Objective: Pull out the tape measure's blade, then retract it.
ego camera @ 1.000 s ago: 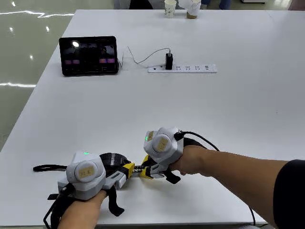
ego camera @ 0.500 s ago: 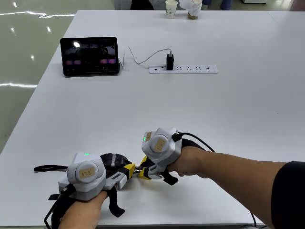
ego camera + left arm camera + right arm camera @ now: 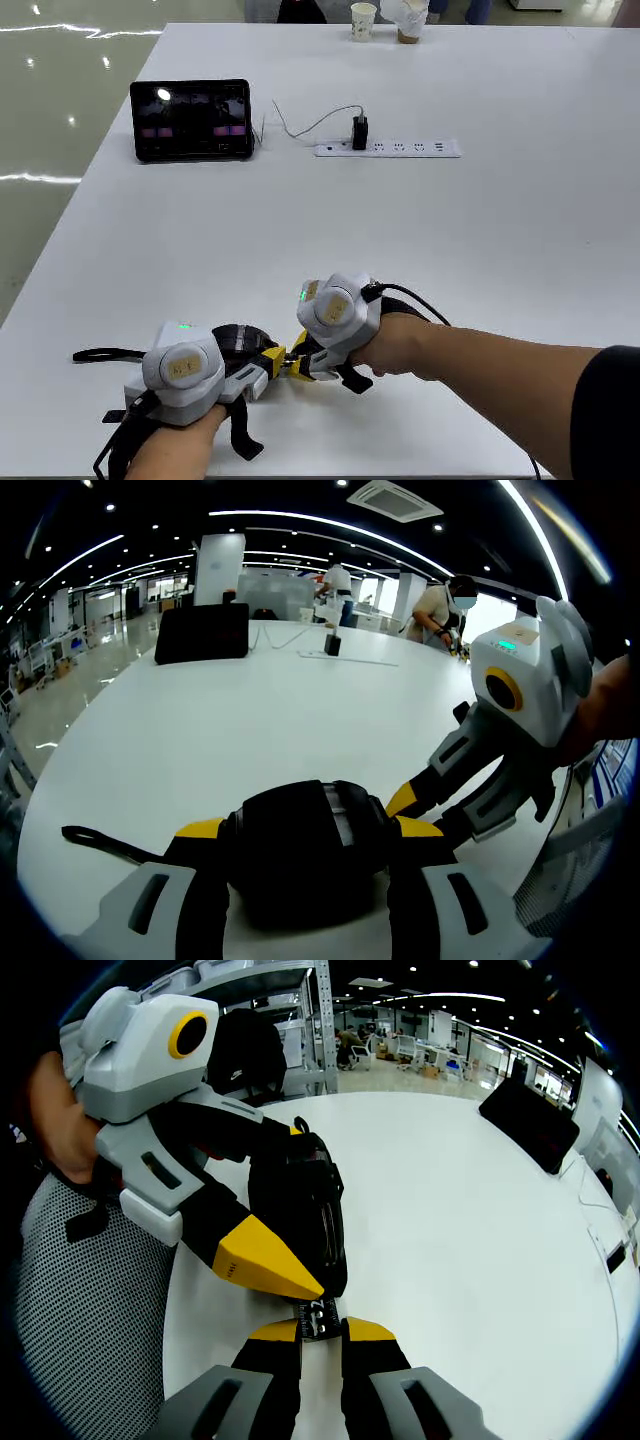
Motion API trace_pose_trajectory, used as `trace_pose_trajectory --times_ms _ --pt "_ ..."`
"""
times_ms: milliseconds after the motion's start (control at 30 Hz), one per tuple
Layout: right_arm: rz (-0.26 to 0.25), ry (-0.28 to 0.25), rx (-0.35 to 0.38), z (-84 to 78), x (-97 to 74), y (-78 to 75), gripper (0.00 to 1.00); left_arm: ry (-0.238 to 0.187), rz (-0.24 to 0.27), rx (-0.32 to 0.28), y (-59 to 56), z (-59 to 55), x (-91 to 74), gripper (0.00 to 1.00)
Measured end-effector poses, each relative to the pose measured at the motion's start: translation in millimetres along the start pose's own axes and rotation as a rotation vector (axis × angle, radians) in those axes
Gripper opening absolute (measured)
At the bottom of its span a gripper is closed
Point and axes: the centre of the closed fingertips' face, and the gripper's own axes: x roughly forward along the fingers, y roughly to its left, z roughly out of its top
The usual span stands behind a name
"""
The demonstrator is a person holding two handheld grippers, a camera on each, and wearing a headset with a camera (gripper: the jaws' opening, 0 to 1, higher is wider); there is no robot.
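One tape measure point(image 3: 238, 341), a black case, sits on the white bench point(image 3: 420, 240) clamped between the jaws of the left tongs point(image 3: 266, 361). Its mouth faces the right tongs point(image 3: 299, 366). Those tongs pinch the blade tip point(image 3: 320, 1316), which is barely out of the case, so the blade's line runs straight from one pair of tongs to the other. In the right gripper view, one yellow fingertip point(image 3: 268, 1260) of the left tongs lies just beside the blade tip. A black strap point(image 3: 96, 352) trails from the case away from the right tongs. Well beyond the two tongs stand one dark tablet point(image 3: 192, 119) and one power strip point(image 3: 390, 149) with a plug point(image 3: 359, 131) in it. Two cups point(image 3: 365, 20) stand at the far edge.
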Motion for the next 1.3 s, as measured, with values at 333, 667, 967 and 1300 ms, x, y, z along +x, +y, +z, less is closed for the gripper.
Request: trace_pose_trajectory --times_ms 333,667,967,1300 --pt "0.001 -0.001 -0.001 3.7 2.0 1.3 0.11 -0.001 0.000 -0.004 0.2 0.2 0.1 0.59" --pt "0.001 -0.011 0.004 8.1 5.4 2.5 0.12 -0.002 0.001 -0.007 0.3 0.2 -0.2 0.60" --pt "-0.006 -0.011 0.004 7.7 4.5 3.2 0.12 -0.006 0.002 -0.005 -0.1 0.4 0.0 0.60" --pt "-0.036 -0.012 0.041 5.5 3.4 2.5 0.13 -0.008 -0.001 -0.007 -0.4 0.6 0.5 0.62"
